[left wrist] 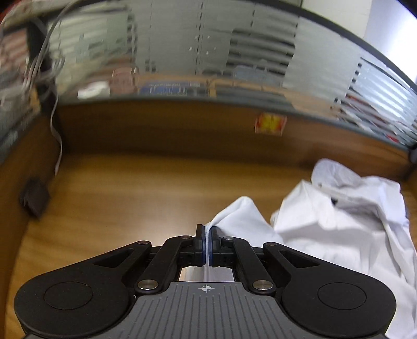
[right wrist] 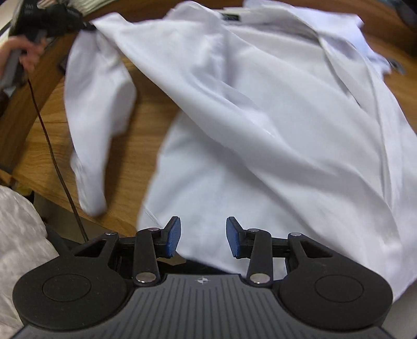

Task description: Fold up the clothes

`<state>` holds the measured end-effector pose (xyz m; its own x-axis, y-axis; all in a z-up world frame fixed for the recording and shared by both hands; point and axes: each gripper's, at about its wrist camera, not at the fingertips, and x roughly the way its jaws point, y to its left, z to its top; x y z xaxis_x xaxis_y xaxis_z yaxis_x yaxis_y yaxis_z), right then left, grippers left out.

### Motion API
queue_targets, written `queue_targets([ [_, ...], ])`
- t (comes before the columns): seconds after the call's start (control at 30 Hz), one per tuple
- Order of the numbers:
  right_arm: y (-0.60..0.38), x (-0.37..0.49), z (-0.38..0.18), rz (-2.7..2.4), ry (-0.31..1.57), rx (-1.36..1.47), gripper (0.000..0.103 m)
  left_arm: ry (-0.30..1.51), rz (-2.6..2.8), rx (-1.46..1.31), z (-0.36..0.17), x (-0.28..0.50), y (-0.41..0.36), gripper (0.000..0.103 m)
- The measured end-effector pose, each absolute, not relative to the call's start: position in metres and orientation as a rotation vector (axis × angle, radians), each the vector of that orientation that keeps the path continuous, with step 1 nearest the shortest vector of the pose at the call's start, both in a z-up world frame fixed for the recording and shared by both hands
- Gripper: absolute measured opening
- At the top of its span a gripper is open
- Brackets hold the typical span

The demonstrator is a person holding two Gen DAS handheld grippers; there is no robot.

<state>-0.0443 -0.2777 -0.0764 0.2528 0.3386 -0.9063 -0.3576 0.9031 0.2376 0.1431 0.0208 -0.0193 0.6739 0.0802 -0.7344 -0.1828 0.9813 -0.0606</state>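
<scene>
A white shirt (right wrist: 260, 117) lies rumpled on the wooden table (right wrist: 146, 109), collar at the far side, one sleeve (right wrist: 96, 104) stretched to the left. In the left wrist view the shirt (left wrist: 338, 221) is at the right. My left gripper (left wrist: 207, 232) is shut on an edge of the white fabric, which rises between its blue pads. It also shows far off at the top left in the right wrist view (right wrist: 52, 20), held by a hand. My right gripper (right wrist: 203, 234) is open, its pads just above the shirt's near hem, with no fabric between them.
A wooden partition with frosted glass (left wrist: 208, 52) closes the table's far side. A small dark object (left wrist: 35, 197) and a grey cable (left wrist: 56, 146) are at the left. A dark cable (right wrist: 60, 167) hangs over the table's near-left edge (right wrist: 52, 200).
</scene>
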Motion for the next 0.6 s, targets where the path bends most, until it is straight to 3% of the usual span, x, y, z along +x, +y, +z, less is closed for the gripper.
queue_targets([
  [0.17,-0.296,-0.058,-0.084,0.341,1.188,-0.043,0.044,0.798,0.134,-0.059,-0.002,0.182,0.018,0.004],
  [0.27,-0.309,-0.054,-0.084,0.268,1.142,-0.075,0.063,0.794,0.117,-0.027,0.005,0.203,0.009,0.004],
  [0.43,-0.331,-0.028,-0.097,0.197,1.113,-0.074,0.065,0.795,0.102,0.018,0.012,0.229,-0.012,0.004],
  [0.53,-0.334,-0.009,-0.106,0.182,1.13,-0.11,0.053,0.825,0.098,0.042,0.011,0.25,-0.024,0.004],
  [0.6,-0.338,0.005,-0.111,0.137,1.148,-0.14,0.024,0.851,0.095,0.062,0.008,0.261,-0.029,0.004],
])
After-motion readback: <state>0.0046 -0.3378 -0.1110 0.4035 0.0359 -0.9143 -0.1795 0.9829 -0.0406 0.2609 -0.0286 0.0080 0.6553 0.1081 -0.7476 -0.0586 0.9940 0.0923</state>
